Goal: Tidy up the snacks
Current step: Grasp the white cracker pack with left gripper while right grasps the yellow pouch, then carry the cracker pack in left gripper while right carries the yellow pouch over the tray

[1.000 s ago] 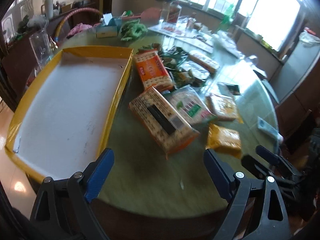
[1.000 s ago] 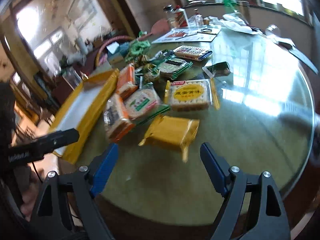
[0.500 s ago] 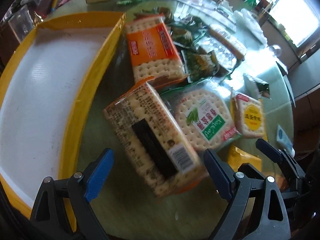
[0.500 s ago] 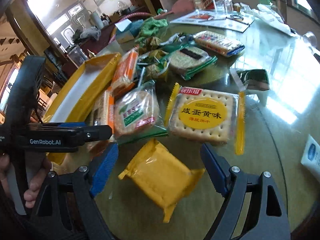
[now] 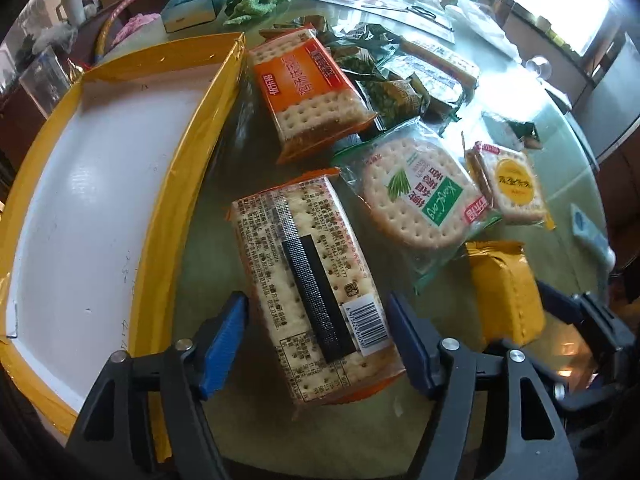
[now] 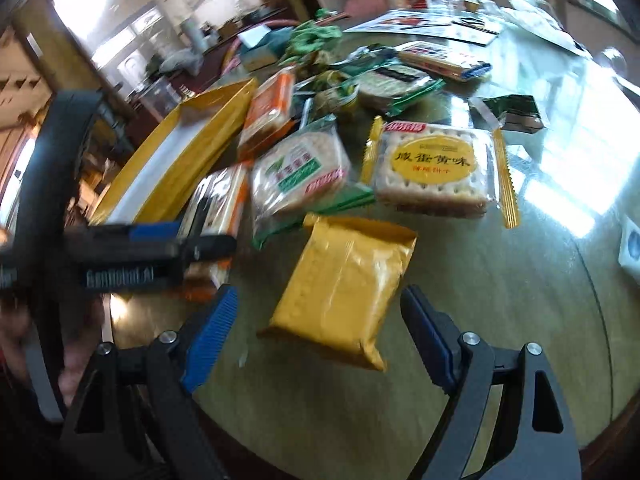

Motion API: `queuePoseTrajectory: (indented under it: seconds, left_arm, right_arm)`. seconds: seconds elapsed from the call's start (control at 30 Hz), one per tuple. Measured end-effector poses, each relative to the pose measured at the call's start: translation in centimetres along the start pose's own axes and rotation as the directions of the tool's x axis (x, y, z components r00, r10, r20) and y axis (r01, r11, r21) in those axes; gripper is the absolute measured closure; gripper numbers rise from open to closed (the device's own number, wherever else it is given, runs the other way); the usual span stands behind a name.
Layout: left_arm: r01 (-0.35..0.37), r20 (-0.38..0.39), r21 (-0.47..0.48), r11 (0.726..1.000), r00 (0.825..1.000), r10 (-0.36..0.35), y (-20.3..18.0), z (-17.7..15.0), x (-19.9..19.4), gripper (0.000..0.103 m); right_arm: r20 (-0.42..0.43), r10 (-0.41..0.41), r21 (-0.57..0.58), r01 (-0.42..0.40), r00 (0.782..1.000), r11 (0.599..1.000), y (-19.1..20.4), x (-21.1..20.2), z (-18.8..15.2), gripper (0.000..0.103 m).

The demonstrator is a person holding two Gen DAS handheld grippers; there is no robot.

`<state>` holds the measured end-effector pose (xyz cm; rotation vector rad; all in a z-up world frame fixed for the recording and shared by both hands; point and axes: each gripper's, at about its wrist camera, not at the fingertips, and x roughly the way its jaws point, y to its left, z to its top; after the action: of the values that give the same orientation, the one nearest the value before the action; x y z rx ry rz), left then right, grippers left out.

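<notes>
Nearest to me, my left gripper (image 5: 316, 340) straddles the long clear-wrapped cracker packet with the barcode label (image 5: 310, 280), lying back-side up on the glass worktop (image 5: 224, 216) just beside the yellow-rimmed white tray (image 5: 86, 184). Its jaws are closing, blue pads at either long side but not yet pressing. My right gripper (image 6: 320, 336) stands apart, narrowing slightly around the plain yellow foil snack pack (image 6: 344, 280), without touching it.

Both packs should be light, with slippery film over brittle biscuits, so I judge a gentle squeeze across the flat long sides is best, away from the crimped ends.

Further off lie a round-cracker bag with a green label (image 5: 416, 196), which seems to read "KongLong", a square cracker packet with a yellow circle (image 6: 434, 168) printed 咸蛋黄味, and an orange-labelled cracker packet (image 5: 310, 88).
</notes>
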<state>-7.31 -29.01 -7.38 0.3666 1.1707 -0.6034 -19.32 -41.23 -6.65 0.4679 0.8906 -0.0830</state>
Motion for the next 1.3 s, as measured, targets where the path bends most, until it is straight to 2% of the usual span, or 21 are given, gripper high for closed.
queuePoseTrajectory:
  seconds: [0.03,0.1,0.2,0.3,0.33,0.4,0.43,0.47,0.53,0.67,0.73,0.77,0.9,1.0,1.1,1.17,1.3]
  left_arm:
    - [-0.016,0.010,0.017,1.000,1.000,0.015,-0.4,0.0,0.1,0.032]
    - [-0.040,0.026,0.042,0.998,0.999,0.039,-1.0,0.0,0.4,0.032]
    - [-0.041,0.036,0.055,0.998,0.999,0.039,-1.1,-1.1,-0.1,0.036]
    - [-0.040,0.044,0.060,0.997,0.998,0.038,-1.0,-1.7,-0.3,0.035]
    - [-0.044,0.042,0.058,0.997,0.998,0.042,-1.0,-1.6,-0.2,0.031]
    - [-0.054,0.051,0.029,0.998,0.997,0.052,-0.8,-1.4,0.0,0.029]
    - [-0.058,0.064,0.024,0.998,0.996,0.057,-0.8,-1.3,0.0,0.031]
    - [-0.057,0.084,0.032,0.998,0.995,0.054,-1.1,-1.3,-0.1,0.045]
    - [-0.068,0.095,0.055,0.996,0.994,0.063,-1.5,-1.7,-0.3,0.046]
    - [0.031,0.102,0.057,0.998,0.994,-0.037,-0.8,-3.3,-1.3,0.048]
    - [0.091,0.126,0.031,0.995,0.988,-0.094,-0.2,-4.0,-2.4,0.048]
    - [0.097,0.141,0.029,0.995,0.985,-0.101,-0.1,-4.2,-2.9,0.049]
    - [0.092,0.203,0.023,0.996,0.975,-0.094,0.4,-5.3,-5.4,0.049]
    - [0.053,0.236,0.027,0.998,0.970,-0.057,0.4,-5.8,-6.5,0.050]
    - [0.063,0.221,0.016,0.998,0.973,-0.065,1.0,-6.5,-6.6,0.050]
    - [0.079,0.239,0.015,0.997,0.968,-0.080,1.3,-7.1,-7.2,0.050]
    - [0.054,0.303,0.019,0.998,0.951,-0.057,1.6,-8.2,-8.9,0.050]
  right_arm:
    - [0.003,-0.027,0.004,0.027,1.000,1.000,0.2,0.1,0.0,0.030]
    - [0.015,-0.055,0.034,0.054,0.998,0.998,0.2,-0.1,-0.3,0.035]
    - [0.023,-0.092,0.082,0.090,0.995,0.993,-0.3,-0.7,-0.9,0.049]
    - [0.025,-0.116,0.113,0.112,0.993,0.987,-0.8,-1.5,-1.7,0.051]
    - [0.026,-0.123,0.123,0.119,0.992,0.985,-0.9,-1.7,-1.9,0.051]
    - [0.027,-0.124,0.121,0.120,0.992,0.985,-0.9,-1.7,-1.9,0.051]
    - [0.031,-0.128,0.135,0.123,0.991,0.983,-1.1,-1.6,-1.7,0.051]
    - [0.035,-0.140,0.130,0.134,0.990,0.982,-1.0,-1.5,-1.6,0.051]
    - [0.041,-0.183,0.102,0.178,0.982,0.979,-0.5,-1.3,-1.7,0.054]
    - [0.061,-0.185,0.115,0.178,0.981,0.977,-0.1,-2.1,-2.7,0.057]
    - [0.087,-0.171,0.125,0.160,0.981,0.979,0.2,-2.8,-3.2,0.058]
    - [0.100,-0.169,0.129,0.156,0.980,0.979,0.3,-3.2,-3.4,0.058]
    - [0.154,-0.147,0.121,0.129,0.977,0.984,1.7,-5.0,-3.9,0.058]
    - [0.177,-0.135,0.104,0.118,0.975,0.988,3.0,-5.8,-3.9,0.058]
    - [0.189,-0.130,0.096,0.114,0.973,0.989,4.0,-6.4,-4.2,0.058]
    - [0.193,-0.123,0.093,0.107,0.973,0.990,4.4,-6.7,-4.5,0.058]
    - [0.211,-0.104,0.071,0.091,0.972,0.993,5.8,-7.4,-5.0,0.058]
